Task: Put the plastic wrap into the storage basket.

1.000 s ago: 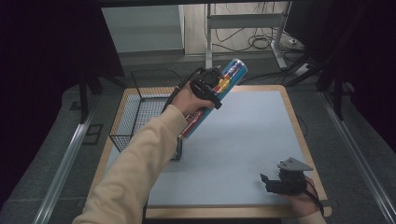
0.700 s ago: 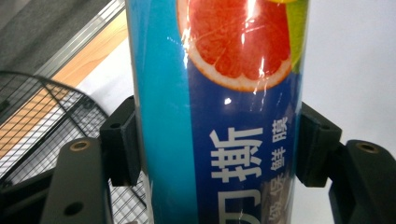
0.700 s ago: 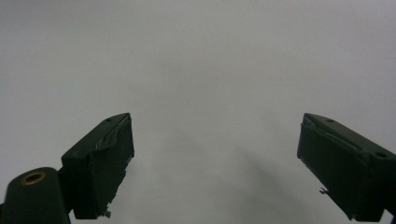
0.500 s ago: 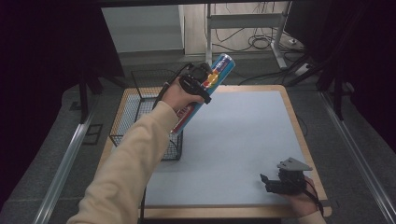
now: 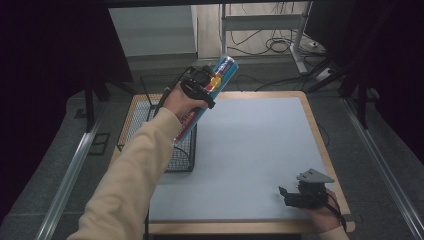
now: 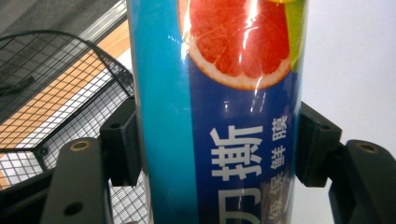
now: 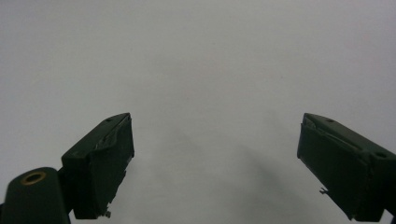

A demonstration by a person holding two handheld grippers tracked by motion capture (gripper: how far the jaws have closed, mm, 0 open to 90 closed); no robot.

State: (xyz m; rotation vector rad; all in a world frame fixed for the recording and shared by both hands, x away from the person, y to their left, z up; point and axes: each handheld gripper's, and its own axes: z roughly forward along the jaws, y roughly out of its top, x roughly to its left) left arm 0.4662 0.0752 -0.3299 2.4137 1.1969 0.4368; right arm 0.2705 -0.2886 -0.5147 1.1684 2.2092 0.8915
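A long blue tube (image 5: 223, 70) printed with a grapefruit slice and white characters is held up in the air, tilted, its lower end over the wire basket (image 5: 135, 125). My left gripper (image 5: 201, 84) is shut on the tube's middle. In the left gripper view the tube (image 6: 224, 93) runs up between the two black jaws of that gripper (image 6: 215, 144), which press on both its sides, and the basket (image 6: 56, 93) lies behind at the left. My right gripper (image 5: 286, 196) rests near the table's front right, open (image 7: 215, 158), with bare grey mat between its jaws.
A pale grey mat (image 5: 250, 145) covers the wooden table (image 5: 320, 150). The black wire basket stands at the table's left edge. Cables and a metal stand leg (image 5: 295, 50) lie on the floor beyond the far edge.
My left gripper has carried the tube to the left and a little farther away, so its lower end now hangs over the basket. The right gripper has stayed put.
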